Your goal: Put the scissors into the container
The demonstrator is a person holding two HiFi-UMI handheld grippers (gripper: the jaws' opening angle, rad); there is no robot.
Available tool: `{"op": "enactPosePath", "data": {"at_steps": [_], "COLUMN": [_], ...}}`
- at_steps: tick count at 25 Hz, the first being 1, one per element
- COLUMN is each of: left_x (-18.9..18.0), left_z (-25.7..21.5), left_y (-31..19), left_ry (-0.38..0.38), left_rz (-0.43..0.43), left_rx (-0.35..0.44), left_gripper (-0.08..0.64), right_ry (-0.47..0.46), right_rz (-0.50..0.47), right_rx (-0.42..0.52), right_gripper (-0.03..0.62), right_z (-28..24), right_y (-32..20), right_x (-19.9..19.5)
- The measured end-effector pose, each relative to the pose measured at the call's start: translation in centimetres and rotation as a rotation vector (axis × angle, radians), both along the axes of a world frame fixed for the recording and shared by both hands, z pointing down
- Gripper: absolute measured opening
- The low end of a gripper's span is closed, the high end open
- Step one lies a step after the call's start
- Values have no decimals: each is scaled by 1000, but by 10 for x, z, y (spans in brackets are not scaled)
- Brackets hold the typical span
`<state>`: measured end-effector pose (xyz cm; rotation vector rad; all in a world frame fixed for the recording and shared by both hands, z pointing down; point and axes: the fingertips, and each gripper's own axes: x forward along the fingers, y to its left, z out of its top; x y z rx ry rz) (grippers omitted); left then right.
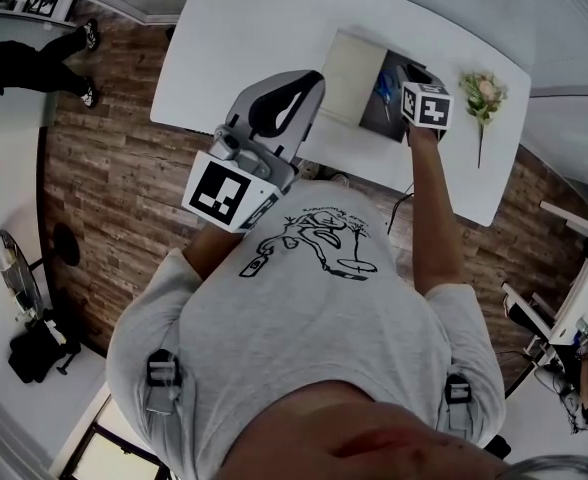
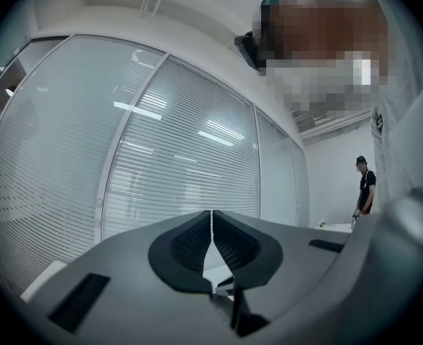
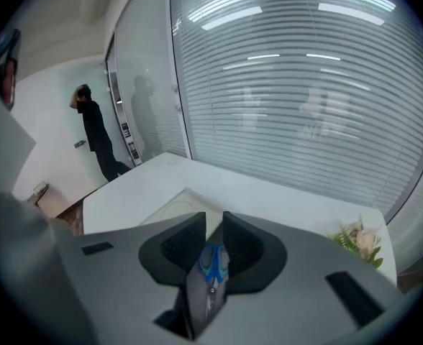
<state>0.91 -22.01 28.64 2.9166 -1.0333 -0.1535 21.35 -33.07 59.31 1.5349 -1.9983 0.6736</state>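
A dark grey container (image 1: 376, 125) stands on the white table (image 1: 244, 38) with its cream lid (image 1: 350, 76) folded open to the left. The scissors (image 1: 384, 89), blue-handled, lie inside it. My right gripper (image 1: 408, 72) hovers over the container's right side. In the right gripper view its jaws (image 3: 214, 230) stand apart, and the scissors (image 3: 213, 263) show through the gap, lying on the container floor (image 3: 196, 304) below, not pinched. My left gripper (image 1: 310, 80) is held up near the table's near edge, shut and empty, with its jaws (image 2: 211, 225) touching at the tips.
A sprig of pink flowers (image 1: 482, 94) lies on the table right of the container, also seen as the flowers (image 3: 360, 240). Glass walls with blinds surround the room. A person (image 3: 96, 141) stands beyond the table's far end. Wooden floor (image 1: 114, 178) lies left of the table.
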Motion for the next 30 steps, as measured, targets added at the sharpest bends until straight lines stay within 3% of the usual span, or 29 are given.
{"op": "enactPosePath", "data": {"at_steps": [13, 30], "left_x": [12, 28], "left_z": [2, -1], "left_y": [-2, 1], "left_ry": [1, 2], "left_rz": [31, 80], "left_rx": [-7, -14], "left_gripper": [25, 21], "right_ry": [-31, -16], "right_rz": [-121, -155], "right_rx": [375, 600], "right_gripper": [46, 18], "right_z": [-179, -284], "right_y": [54, 123], "right_x": [-30, -43]}}
